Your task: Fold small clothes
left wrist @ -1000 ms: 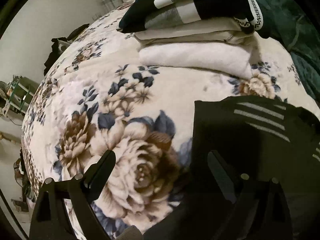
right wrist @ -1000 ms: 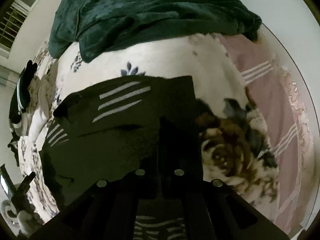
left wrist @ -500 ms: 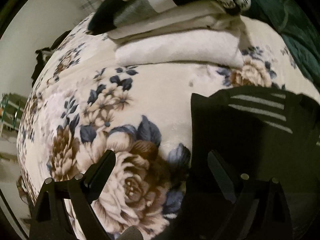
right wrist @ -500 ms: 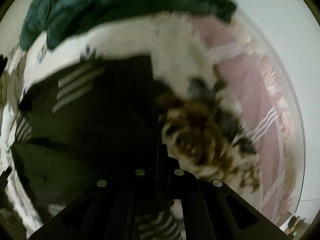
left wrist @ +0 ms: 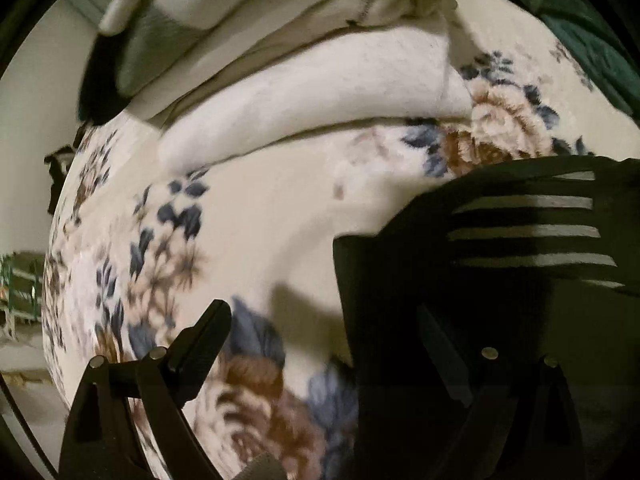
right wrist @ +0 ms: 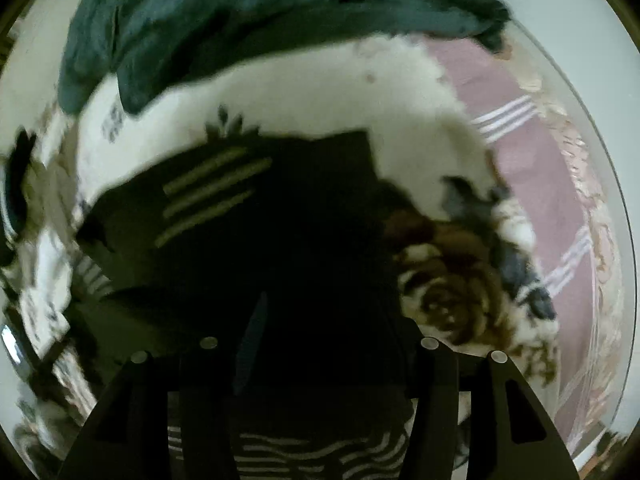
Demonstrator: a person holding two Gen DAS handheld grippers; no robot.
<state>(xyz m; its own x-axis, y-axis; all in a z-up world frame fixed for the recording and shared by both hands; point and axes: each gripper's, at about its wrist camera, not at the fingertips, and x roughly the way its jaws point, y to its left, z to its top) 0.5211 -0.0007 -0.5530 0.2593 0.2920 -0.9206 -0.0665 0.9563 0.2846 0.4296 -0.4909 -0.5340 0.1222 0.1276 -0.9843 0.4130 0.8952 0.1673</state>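
garment lay on bed blanket | stack of folded clothes behind it, apart | heaped quilt at far side | left gripper straddled garment's edge

One black garment with pale stripes. One stack of folded clothes. One floral blanket. One dark green blanket. Two grippers: left gripper, right gripper.
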